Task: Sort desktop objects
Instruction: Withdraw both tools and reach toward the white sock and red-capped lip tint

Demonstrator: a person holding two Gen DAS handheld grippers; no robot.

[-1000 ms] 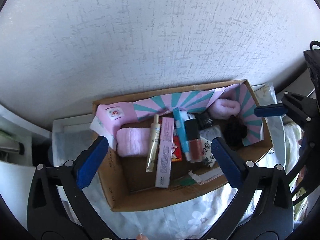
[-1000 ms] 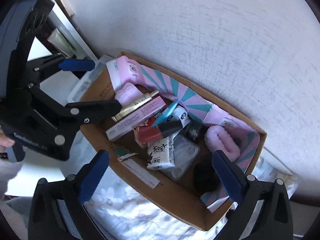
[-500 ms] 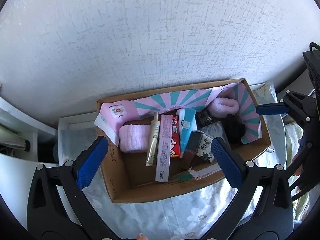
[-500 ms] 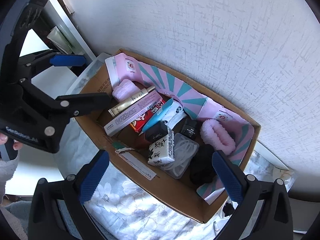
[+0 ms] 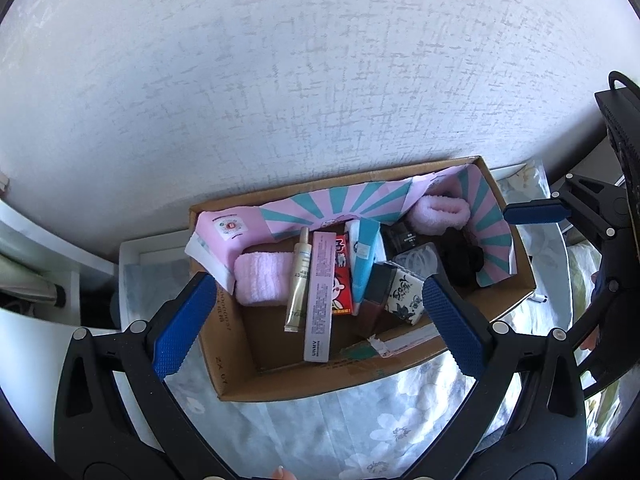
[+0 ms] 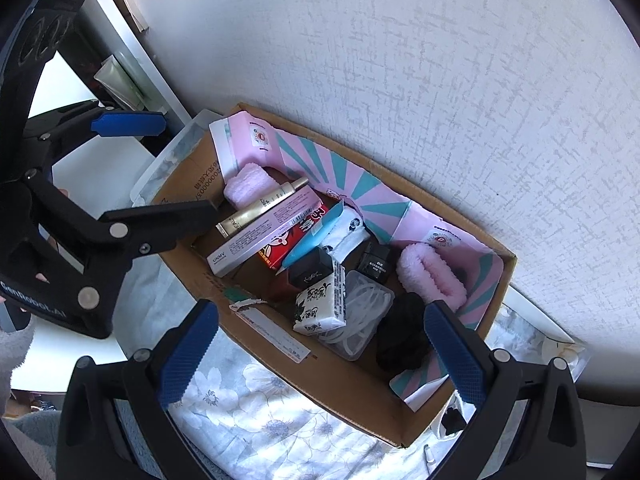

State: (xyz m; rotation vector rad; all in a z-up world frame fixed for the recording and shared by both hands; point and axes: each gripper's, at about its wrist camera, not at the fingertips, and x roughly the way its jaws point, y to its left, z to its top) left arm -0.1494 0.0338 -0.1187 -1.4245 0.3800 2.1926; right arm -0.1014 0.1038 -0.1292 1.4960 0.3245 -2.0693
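Note:
A cardboard box (image 5: 304, 376) stands against the white wall on a floral cloth; it also shows in the right wrist view (image 6: 360, 408). Inside lie a pink carton (image 5: 319, 296), a gold tube (image 5: 298, 280), a red packet (image 5: 342, 280), a blue tube (image 5: 364, 256), pink fluffy rolls (image 5: 262, 278), a black-and-white pack (image 6: 320, 300), a clear case (image 6: 360, 316) and a black bundle (image 6: 402, 336). My left gripper (image 5: 312, 316) is open and empty above the box's near side. My right gripper (image 6: 320, 348) is open and empty over the box's near edge.
A pink and teal striped liner (image 5: 360, 200) runs along the box's back wall. A white shelf unit (image 5: 36, 248) stands at the left, with a green tube (image 6: 120, 84) on it. The floral cloth (image 6: 260, 424) covers the table in front.
Both grippers have drawn back and up from the box, so it looks smaller. The dark red bottle inside has tipped over from lying flat to leaning beside the black-and-white pack.

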